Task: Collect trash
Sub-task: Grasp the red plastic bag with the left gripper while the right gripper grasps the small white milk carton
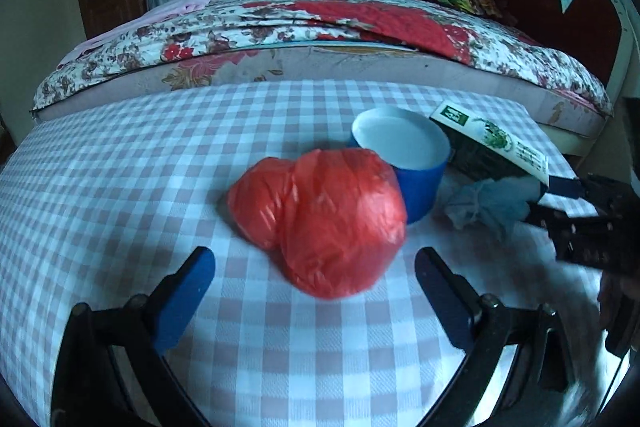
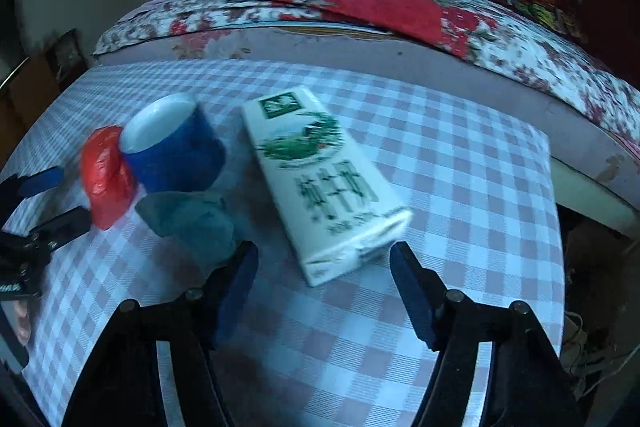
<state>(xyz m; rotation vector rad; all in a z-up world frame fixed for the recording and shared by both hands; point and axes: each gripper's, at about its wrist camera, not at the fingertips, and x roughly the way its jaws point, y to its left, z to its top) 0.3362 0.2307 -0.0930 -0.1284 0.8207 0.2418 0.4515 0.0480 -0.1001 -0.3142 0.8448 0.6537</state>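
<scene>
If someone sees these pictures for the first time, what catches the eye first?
The crumpled red plastic bag stands out most, lying mid-table just ahead of the open left claw. Behind it stands a blue cup with a white inside. To its right a white and green carton lies flat before the right claw.

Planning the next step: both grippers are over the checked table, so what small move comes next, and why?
Probably ease the right gripper forward so its open fingers straddle the near end of the milk carton, then close. The carton lies flat just ahead of the tips, not yet between them. The left gripper is likewise lined up on the red bag.
</scene>
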